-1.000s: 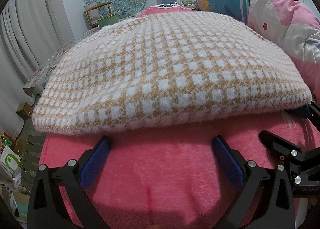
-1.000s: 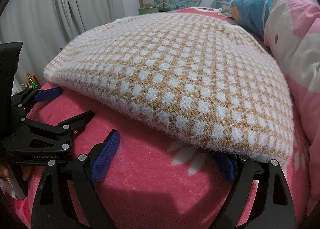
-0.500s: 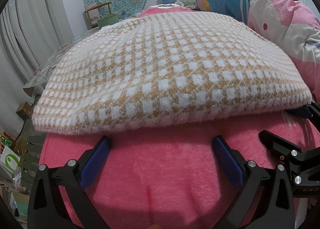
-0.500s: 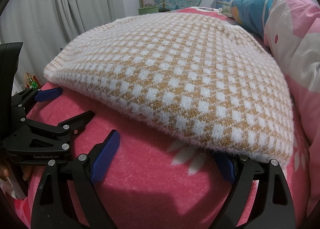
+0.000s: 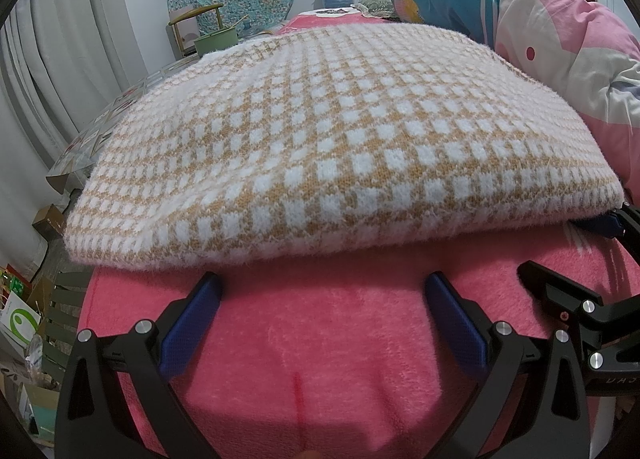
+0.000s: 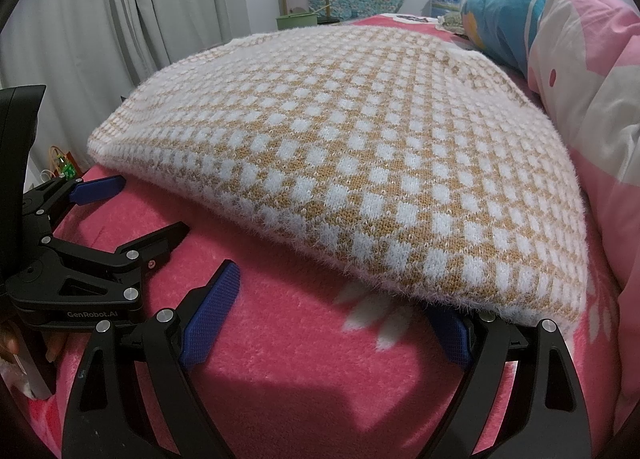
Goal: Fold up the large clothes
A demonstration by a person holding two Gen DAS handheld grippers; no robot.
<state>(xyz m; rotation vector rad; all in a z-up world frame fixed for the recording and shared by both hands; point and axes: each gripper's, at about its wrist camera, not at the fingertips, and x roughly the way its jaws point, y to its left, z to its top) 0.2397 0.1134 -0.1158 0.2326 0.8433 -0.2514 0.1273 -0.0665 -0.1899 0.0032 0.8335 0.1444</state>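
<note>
Nothing is shifting that I can detect since a second ago: both grippers are staying parked at the near edge, and the fuzzy tan-and-white checked knit sweater (image 5: 340, 147) is lying exactly as it was, spread over the fluffy pink blanket (image 5: 320, 339) on the bed. I am keeping the left gripper (image 5: 320, 307) spread wide and empty, its blue pads resting just short of the sweater's hem. I am holding the right gripper (image 6: 332, 311) wide as well; its left pad is sitting clear on the blanket, while its right pad is tucking under the hem's right corner, clamping nothing. Beyond the sweater, a rolled pink and blue quilt (image 5: 540, 27) is lying along the right side. I am judging the knit to be soft, thick and fairly light, floppy enough to sag between two holds, with a hairy surface that should be gripping the pads rather than slipping. I am thinking the best holds are the two near hem corners, pinching both layers together, without catching the blanket pile beneath.
</note>
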